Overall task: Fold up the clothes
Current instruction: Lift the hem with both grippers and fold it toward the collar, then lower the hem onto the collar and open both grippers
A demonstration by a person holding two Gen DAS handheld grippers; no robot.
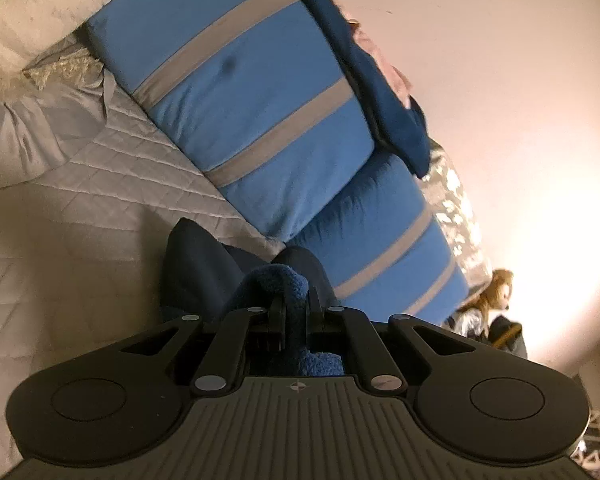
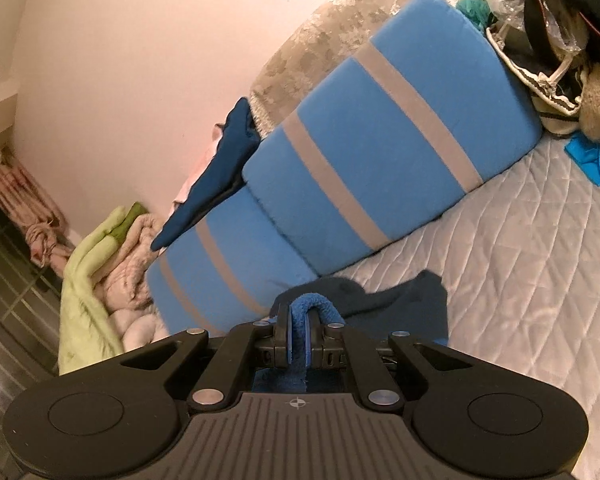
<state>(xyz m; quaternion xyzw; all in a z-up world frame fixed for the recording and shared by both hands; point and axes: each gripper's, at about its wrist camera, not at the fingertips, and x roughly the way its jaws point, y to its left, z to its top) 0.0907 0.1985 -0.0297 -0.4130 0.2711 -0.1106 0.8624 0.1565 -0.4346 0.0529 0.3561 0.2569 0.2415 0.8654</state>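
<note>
Both your claws are clamped tight, and each one has a fold of the same fuzzy navy garment pinched between its jaws. Your left claw has the plush blue edge looped up over its tips; your right claw shows the same picture, a bright blue terry loop arching over the pinch. That's one garment, two grips. The rest of it trails onto the quilted grey bedspread, dark cloth bunched just ahead of your fingers. Behind it, count two blue cushions with grey stripes, lined up end to end along the wall. One dark blue cloth is draped over the cushions' top edge. Off to the far end in the left view, one stuffed toy, brown and fluffy. In the right view, one pale green blanket is heaped past the cushions.
</note>
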